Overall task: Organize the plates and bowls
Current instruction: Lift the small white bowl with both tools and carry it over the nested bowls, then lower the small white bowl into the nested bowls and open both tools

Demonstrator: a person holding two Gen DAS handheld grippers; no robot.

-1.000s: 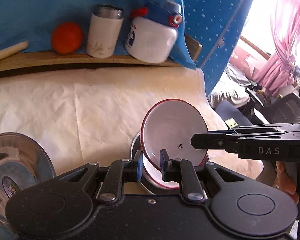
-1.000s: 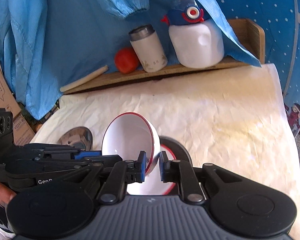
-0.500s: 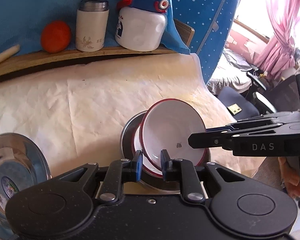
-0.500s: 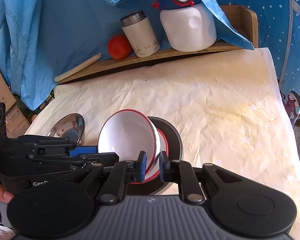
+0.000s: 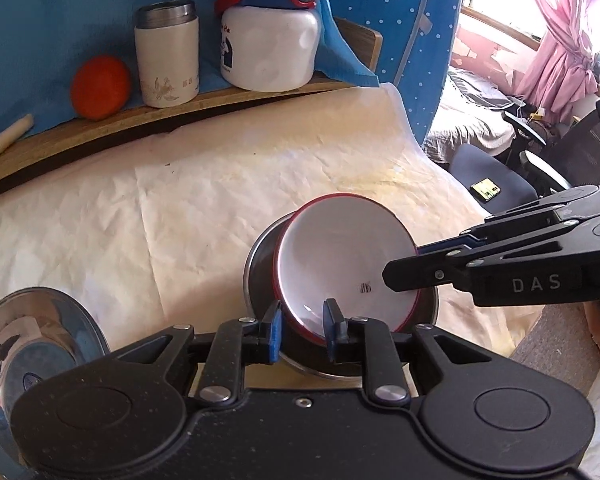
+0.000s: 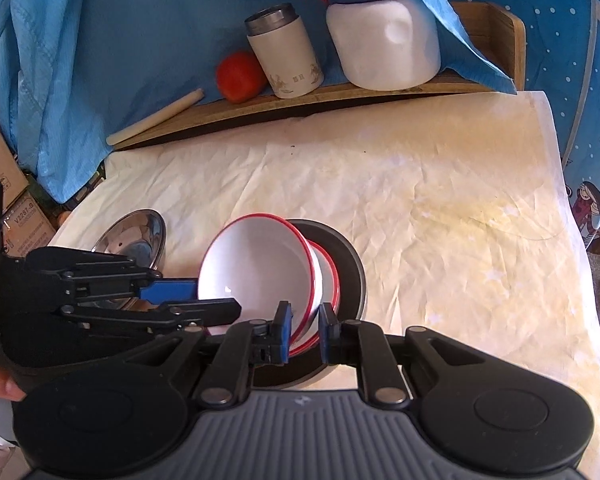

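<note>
left gripper: blue-padded fingers astride the near rim of a white bowl with a red rim; jaws opening, a gap showing beside the left pad, the rim between them. right gripper: jaws nearly closed, pinching the opposite rim of the same bowl; in the left wrist view its black fingers reach in from the right across the bowl's edge.

white bowl with a red rim: tilted, its mouth turned toward the cameras, nested on a second red-rimmed white bowl, both inside a dark round pan on the cream cloth near its front edge.

steel bowl: shiny, on the cloth just left of the pan, apart from it.

wooden shelf: along the back of the cloth; bears a pale stick, an orange-red round fruit, a white flask with metal cap and a white jug with blue lid. blue fabric hangs behind.

a fingertip shows at the left edge of the right wrist view.
</note>
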